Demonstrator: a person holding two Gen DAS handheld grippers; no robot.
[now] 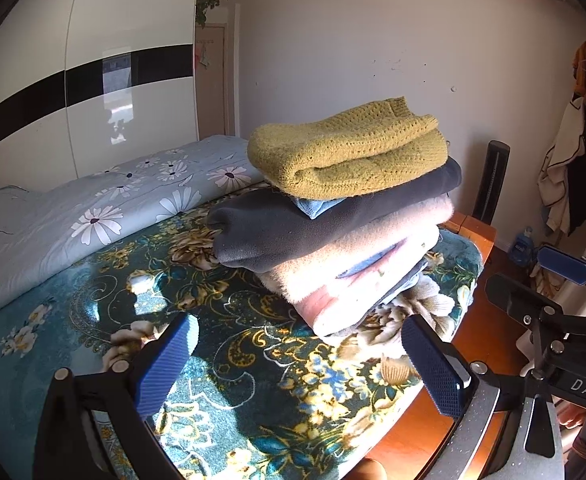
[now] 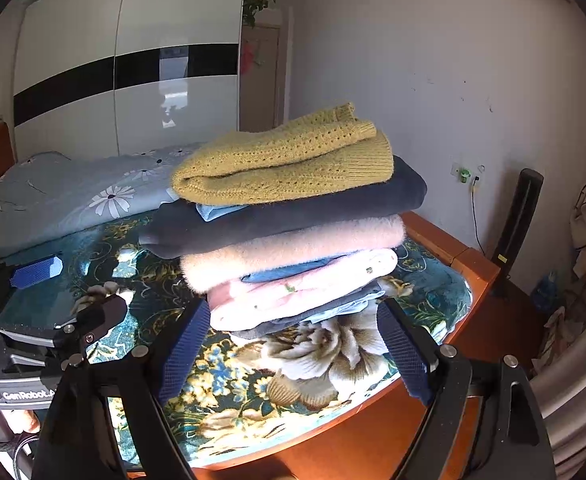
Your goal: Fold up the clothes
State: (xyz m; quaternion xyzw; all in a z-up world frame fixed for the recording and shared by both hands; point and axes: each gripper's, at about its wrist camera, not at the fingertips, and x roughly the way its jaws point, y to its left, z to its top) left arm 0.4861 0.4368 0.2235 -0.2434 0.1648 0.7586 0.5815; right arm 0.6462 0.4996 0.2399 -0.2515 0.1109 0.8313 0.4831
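Left gripper (image 1: 305,364): blue-padded fingers (image 1: 433,368) spread wide, nothing between them, hovering above the floral bedspread (image 1: 229,364); no contact with any cloth visible. Right gripper (image 2: 293,350): fingers (image 2: 403,354) equally wide apart, empty, tips just short of the bottom of the clothes stack; whether the left pad touches the lowest layers cannot be told.

In the left wrist view, the right gripper shows at the right edge, off the side of the bed. In the right wrist view, one blue finger of the left gripper lies low over the bedspread, well left of the stack.

Folded stack sits on the bedspread near the bed's corner. Top to bottom: mustard knit sweater (image 2: 285,164), dark navy garment (image 2: 293,216) with a pale blue scrap (image 2: 217,211) poking out beneath the sweater, fuzzy pink sweater (image 2: 293,252), a blue layer, light pink garment (image 2: 293,292), then grey and pale blue layers at the base.

Beyond: daisy-print quilt (image 1: 105,204) bunched along the bed's far side, orange wooden bed frame (image 2: 465,258), white wardrobe (image 2: 133,92) with a black band.
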